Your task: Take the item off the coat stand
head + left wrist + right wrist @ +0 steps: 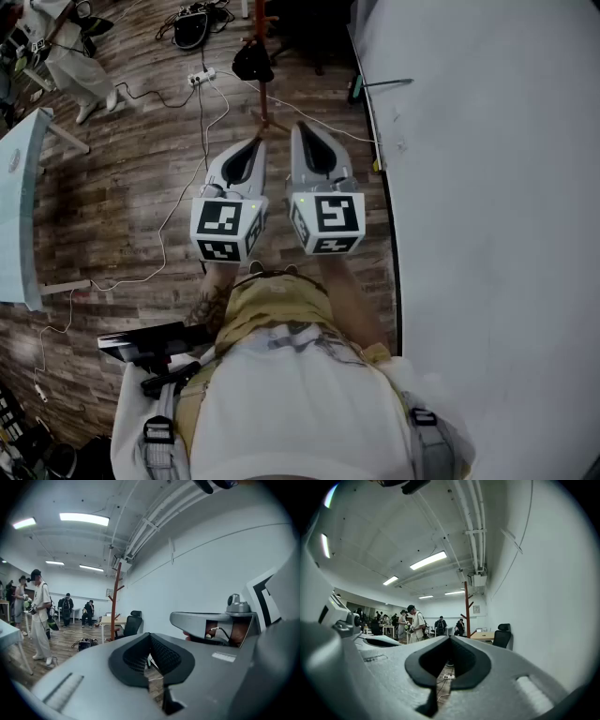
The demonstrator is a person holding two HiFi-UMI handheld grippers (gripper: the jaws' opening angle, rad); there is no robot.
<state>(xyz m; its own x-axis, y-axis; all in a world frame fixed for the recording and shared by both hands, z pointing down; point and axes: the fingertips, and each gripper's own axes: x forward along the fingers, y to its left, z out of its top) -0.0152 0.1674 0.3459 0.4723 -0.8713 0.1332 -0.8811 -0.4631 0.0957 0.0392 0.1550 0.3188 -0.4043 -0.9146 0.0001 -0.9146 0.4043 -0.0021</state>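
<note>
Wooden coat stand (116,603), matt plank floor (131,202)

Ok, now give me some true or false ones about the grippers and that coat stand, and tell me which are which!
1. The left gripper and the right gripper both have their jaws shut, with nothing between them. True.
2. The coat stand is lying flat on the floor. False: it stands upright near the white wall.
3. The floor is made of wooden planks. True.
4. The right gripper is touching the coat stand. False: the stand is farther ahead, apart from both grippers.
5. A black office chair stands close to the coat stand. True.
</note>
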